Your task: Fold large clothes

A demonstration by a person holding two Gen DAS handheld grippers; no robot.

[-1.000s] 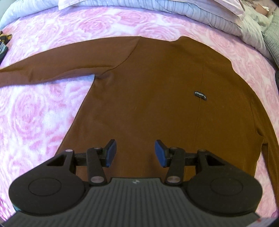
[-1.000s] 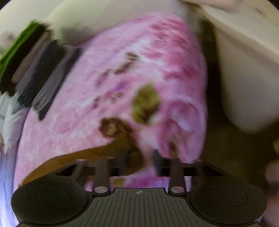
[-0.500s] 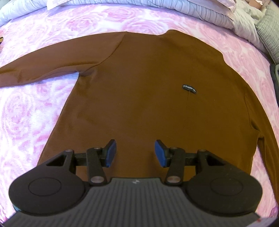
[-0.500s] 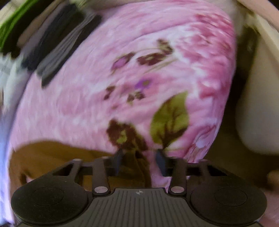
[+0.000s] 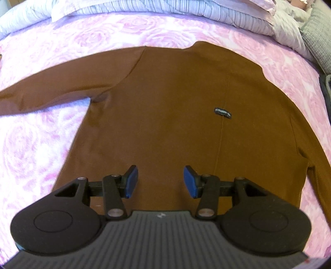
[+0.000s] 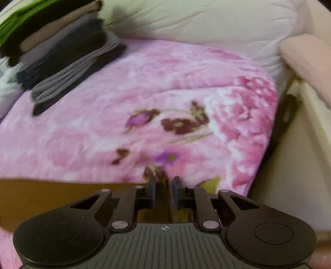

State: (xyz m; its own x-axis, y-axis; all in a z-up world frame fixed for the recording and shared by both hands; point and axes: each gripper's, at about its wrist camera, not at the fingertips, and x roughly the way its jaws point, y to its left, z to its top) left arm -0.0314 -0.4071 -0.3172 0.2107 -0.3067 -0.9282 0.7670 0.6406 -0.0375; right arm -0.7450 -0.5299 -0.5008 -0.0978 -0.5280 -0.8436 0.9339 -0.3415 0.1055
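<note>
A large brown long-sleeved top (image 5: 165,124) lies flat on the pink rose bedspread (image 5: 37,149), its small black label (image 5: 222,112) facing up. One sleeve (image 5: 41,93) stretches out to the left. My left gripper (image 5: 160,179) hovers open over the top's near hem with nothing between its blue pads. In the right wrist view a strip of the brown cloth (image 6: 51,198) runs in from the left to my right gripper (image 6: 164,192). Its fingers stand close together with brown cloth between them.
A stack of folded clothes (image 6: 62,58) sits on the pink floral blanket (image 6: 144,93) at the far left. A cream pillow (image 6: 196,27) lies behind. Striped bedding (image 5: 165,8) and a grey knit item (image 5: 316,31) line the far edge of the bed.
The right gripper's fingers have narrowed onto the brown cloth, and its view has swung up toward the clothes stack and pillow. The left gripper has drifted slightly over the top and stays open.
</note>
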